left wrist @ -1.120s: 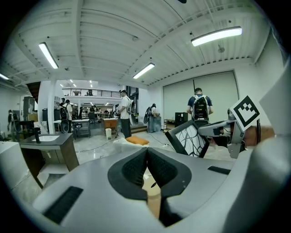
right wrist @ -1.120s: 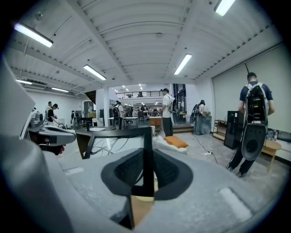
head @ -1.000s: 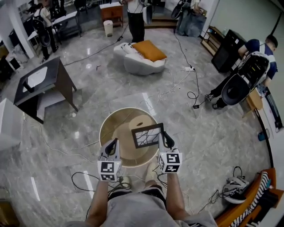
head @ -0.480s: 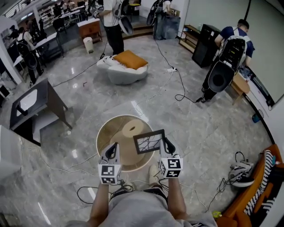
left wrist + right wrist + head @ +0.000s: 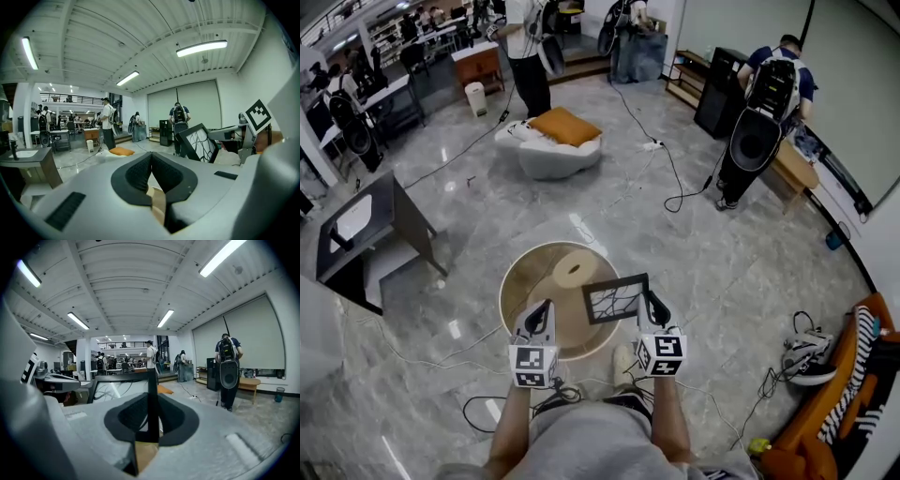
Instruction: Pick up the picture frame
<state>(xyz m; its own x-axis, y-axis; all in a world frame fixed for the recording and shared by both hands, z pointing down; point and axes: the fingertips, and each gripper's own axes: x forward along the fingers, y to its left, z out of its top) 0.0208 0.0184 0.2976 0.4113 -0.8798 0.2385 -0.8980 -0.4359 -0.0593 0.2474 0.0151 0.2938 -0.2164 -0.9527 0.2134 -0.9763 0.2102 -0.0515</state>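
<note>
Black picture frame, one; round table, one.

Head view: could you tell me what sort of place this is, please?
Probably a large open lab or workshop: polished grey stone floor with loose black cables, a person wearing a black backpack rig, dark desks behind.
</note>
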